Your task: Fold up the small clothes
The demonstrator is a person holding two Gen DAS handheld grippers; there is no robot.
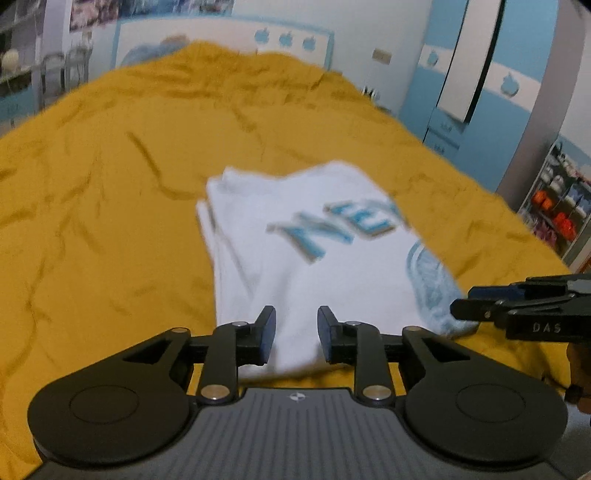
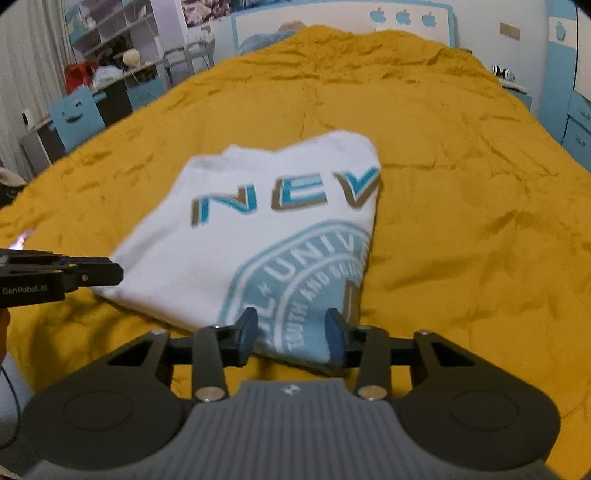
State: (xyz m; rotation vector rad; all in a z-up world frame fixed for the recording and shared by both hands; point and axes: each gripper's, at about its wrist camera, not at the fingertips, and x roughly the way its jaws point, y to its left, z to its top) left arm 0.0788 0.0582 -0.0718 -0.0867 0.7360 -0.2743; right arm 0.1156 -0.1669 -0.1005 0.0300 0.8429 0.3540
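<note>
A white T-shirt [image 1: 295,266] with blue "NEV" lettering and a round blue emblem lies folded into a narrow panel on the mustard bed cover [image 1: 110,184]. It also shows in the right wrist view [image 2: 258,236]. My left gripper [image 1: 296,325] is open and empty, its jaws just above the shirt's near hem. My right gripper [image 2: 290,332] is open and empty over the hem at the emblem corner. Each gripper shows at the edge of the other's view: the right gripper [image 1: 480,306], the left gripper [image 2: 107,273].
The bed cover [image 2: 461,221] is wrinkled and spreads wide on all sides of the shirt. A headboard with apple shapes [image 2: 402,16] stands at the far end. A desk with shelves [image 2: 110,74] is at the left, blue wardrobes [image 1: 461,74] at the right.
</note>
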